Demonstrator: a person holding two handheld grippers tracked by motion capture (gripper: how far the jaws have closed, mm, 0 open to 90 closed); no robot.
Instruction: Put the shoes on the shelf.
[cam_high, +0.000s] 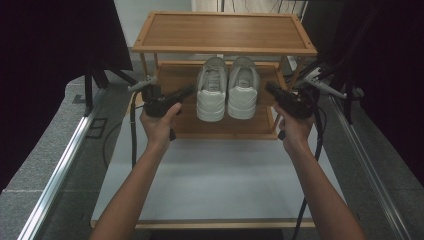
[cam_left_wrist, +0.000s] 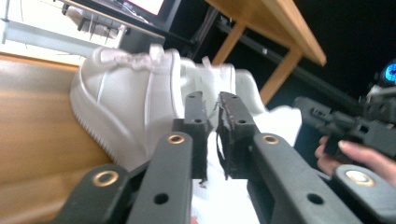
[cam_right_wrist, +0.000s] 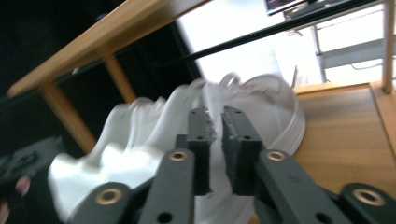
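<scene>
At frame centre, two white sneakers (cam_high: 227, 87) sit on the wooden rack's lower shelf (cam_high: 185, 122); the left gripper (cam_high: 187, 92) and right gripper (cam_high: 270, 88) flank them, jaws nearly pressed together, pinching nothing.

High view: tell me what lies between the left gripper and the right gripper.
A pair of white sneakers stands side by side on the lower shelf of the wooden rack, between the left gripper and the right gripper; the high view shows it.

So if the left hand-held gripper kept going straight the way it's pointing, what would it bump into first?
Probably the nearer white shoe on the lower shelf. The left hand-held gripper points at its side in its own view, jaws nearly together with nothing between them. From above, its tip sits just beside that shoe.
</scene>
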